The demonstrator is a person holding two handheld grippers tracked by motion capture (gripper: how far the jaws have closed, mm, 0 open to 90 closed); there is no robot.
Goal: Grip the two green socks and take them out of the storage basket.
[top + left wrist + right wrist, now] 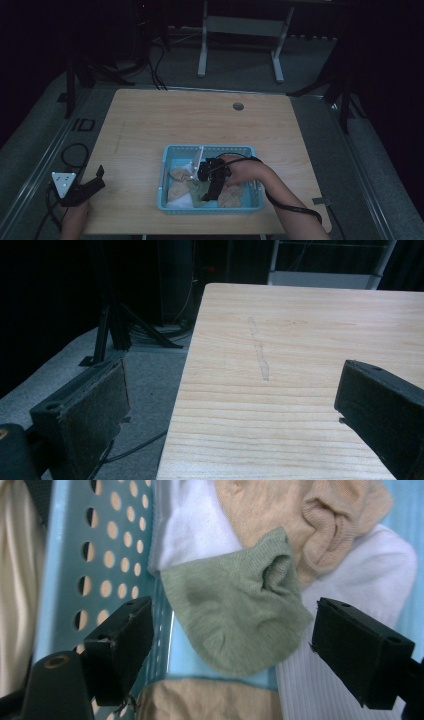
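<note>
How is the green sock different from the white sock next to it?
The green sock is smooth, fine knit; the white sock has ribbed lines. The green sock lies on top, overlapping the white sock. The green sock sits between the right gripper's open jaws. Both lie in the blue basket.

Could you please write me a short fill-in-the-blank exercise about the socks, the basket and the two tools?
1. The socks lie in a light ____ basket.
2. Between the right tool's open jaws lies a ____ sock.
3. The left tool, jaws open, holds ____.
4. The basket's wall has rows of round ____.

Missing words: blue; green; nothing; holes
</note>
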